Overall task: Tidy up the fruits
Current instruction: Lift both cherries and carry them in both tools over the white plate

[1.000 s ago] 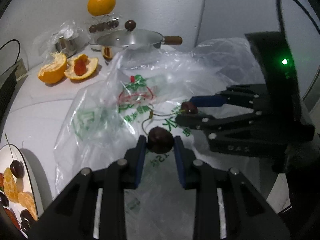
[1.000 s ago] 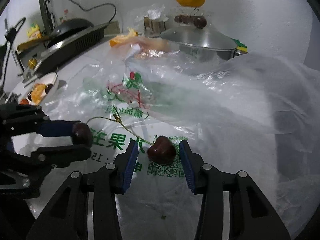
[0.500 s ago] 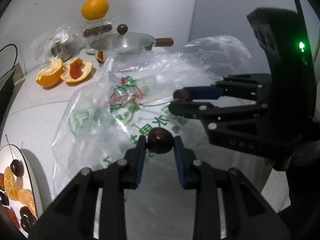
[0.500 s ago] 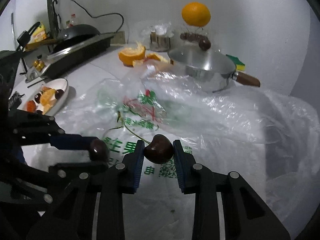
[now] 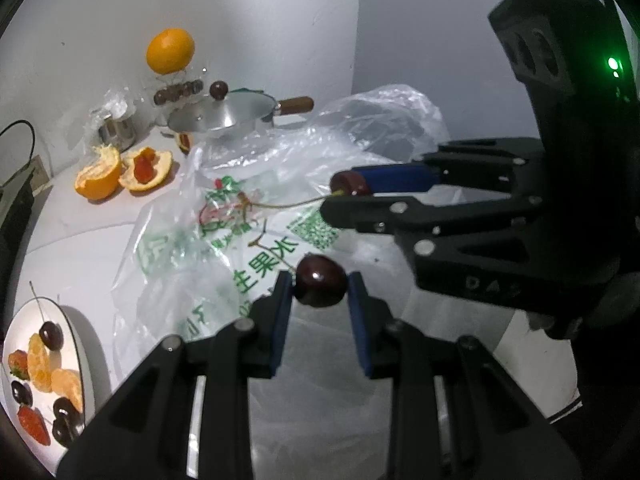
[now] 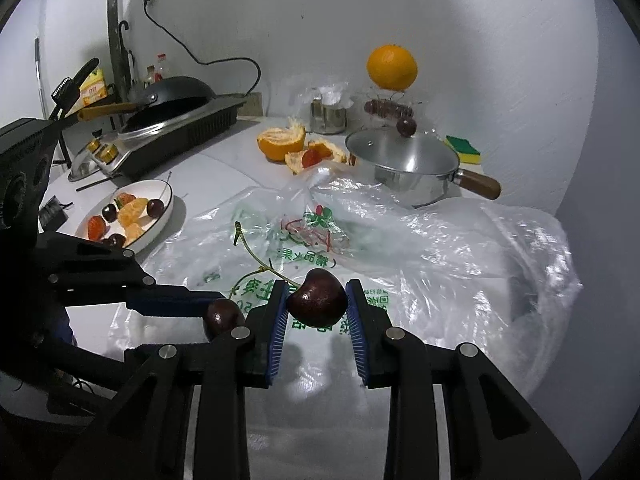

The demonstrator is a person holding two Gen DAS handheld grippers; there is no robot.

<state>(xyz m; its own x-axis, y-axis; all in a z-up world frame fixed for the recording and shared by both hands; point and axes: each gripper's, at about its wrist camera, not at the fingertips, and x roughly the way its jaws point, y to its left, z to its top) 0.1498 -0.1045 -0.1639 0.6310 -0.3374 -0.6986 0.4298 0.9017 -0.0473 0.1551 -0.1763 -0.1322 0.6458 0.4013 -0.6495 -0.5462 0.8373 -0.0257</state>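
Note:
A dark red cherry (image 5: 320, 286) is pinched between the blue pads of my left gripper (image 5: 320, 292), clear above the printed plastic bag (image 5: 224, 240). My right gripper (image 6: 316, 304) is shut on a second, heart-shaped cherry (image 6: 317, 298), also lifted off the bag. The two grippers hang close together: the right gripper (image 5: 340, 196) shows at the right of the left wrist view, and the left gripper (image 6: 218, 318) at the left of the right wrist view. Thin green stems (image 6: 256, 260) trail from the cherries.
A white plate (image 6: 168, 200) holding cherries, orange segments and strawberries sits to the left of the bag. Behind the bag are a steel pan (image 6: 404, 160) with a wooden handle, peeled orange halves (image 6: 280, 142), a whole orange (image 6: 392, 66) on a stand, and a stove with a wok (image 6: 176, 96).
The right jaws closed onto their cherry. Both grippers then rose off the bag, each carrying its cherry, and the plate and back wall came further into view.

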